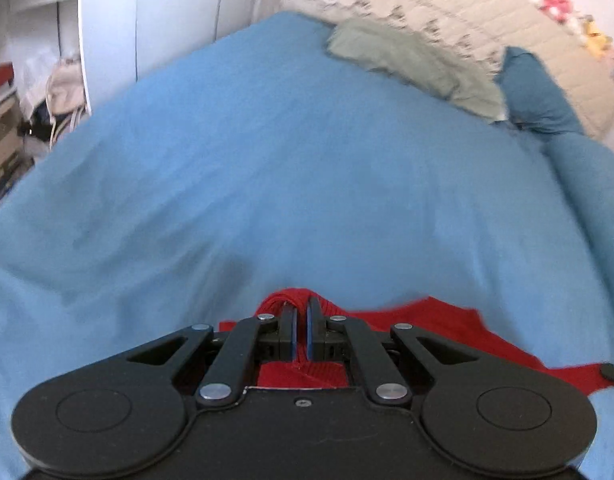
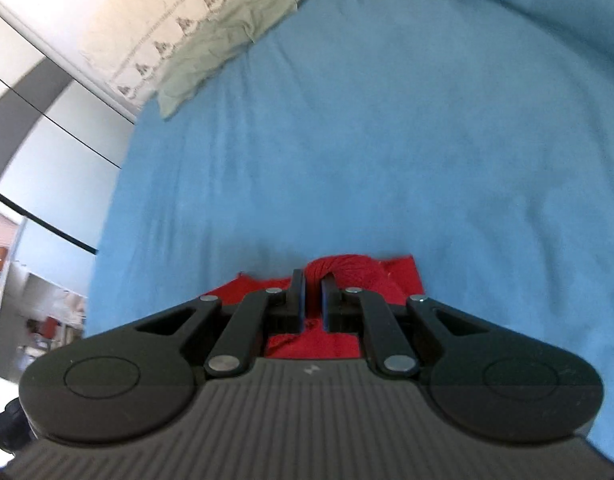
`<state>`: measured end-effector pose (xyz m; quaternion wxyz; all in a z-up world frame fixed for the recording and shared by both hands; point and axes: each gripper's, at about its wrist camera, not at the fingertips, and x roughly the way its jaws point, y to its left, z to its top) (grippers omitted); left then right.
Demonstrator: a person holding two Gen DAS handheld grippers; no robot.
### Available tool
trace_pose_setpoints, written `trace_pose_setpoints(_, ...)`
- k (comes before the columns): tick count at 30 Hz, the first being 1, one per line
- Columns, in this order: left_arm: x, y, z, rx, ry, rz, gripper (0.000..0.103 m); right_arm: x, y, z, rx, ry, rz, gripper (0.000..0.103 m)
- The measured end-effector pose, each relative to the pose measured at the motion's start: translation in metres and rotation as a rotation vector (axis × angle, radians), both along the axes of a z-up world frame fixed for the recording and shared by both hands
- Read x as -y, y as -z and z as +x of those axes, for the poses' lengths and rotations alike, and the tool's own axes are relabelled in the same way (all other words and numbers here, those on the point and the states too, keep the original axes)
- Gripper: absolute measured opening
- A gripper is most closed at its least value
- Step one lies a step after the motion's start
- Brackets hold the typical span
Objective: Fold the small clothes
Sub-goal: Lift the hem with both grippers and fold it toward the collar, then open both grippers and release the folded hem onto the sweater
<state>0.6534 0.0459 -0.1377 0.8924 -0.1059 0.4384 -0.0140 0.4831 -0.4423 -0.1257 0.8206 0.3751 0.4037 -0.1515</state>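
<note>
Clearly, the red garment (image 1: 427, 332) was a ribbed knit, bright red, and it lay on the blue bedsheet (image 1: 267, 160) just under both grippers. The left gripper (image 1: 302, 312) was closed narrow on a bunched fold of it, and the fabric rose between the fingers. The right gripper (image 2: 313, 280) pinched another gathered fold of the garment (image 2: 347, 268) in the same way. A green cloth (image 1: 407, 64) lay far away near the pillows.

blue sheet (image 1: 267, 168), green pillowcase (image 1: 407, 64), shelves (image 1: 11, 80).
</note>
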Motion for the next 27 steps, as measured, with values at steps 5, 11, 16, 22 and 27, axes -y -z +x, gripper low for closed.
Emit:
trace_pose_setpoints(5, 0.000, 0.046, 0.034, -0.087, -0.071, 0.016, 0.004, 0.004, 0.060, 0.039, -0.082, -0.015, -0.041, 0.023)
trace_pose_setpoints(11, -0.002, 0.052, 0.041, -0.097, -0.076, 0.069, 0.018, 0.008, 0.071, 0.052, -0.130, 0.022, -0.090, 0.034)
trace_pose_setpoints(16, 0.003, 0.021, 0.014, -0.005, -0.075, 0.166, 0.074, 0.000, 0.056, 0.047, -0.109, -0.012, -0.199, 0.089)
trace_pose_setpoints(22, 0.029, -0.002, -0.054, 0.080, 0.070, 0.224, 0.103, -0.025, 0.022, 0.008, -0.082, -0.116, -0.426, 0.103)
trace_pose_setpoints(27, 0.065, 0.041, -0.106, -0.003, 0.217, 0.234, 0.103, -0.067, 0.028, -0.042, -0.060, -0.223, -0.418, 0.103)
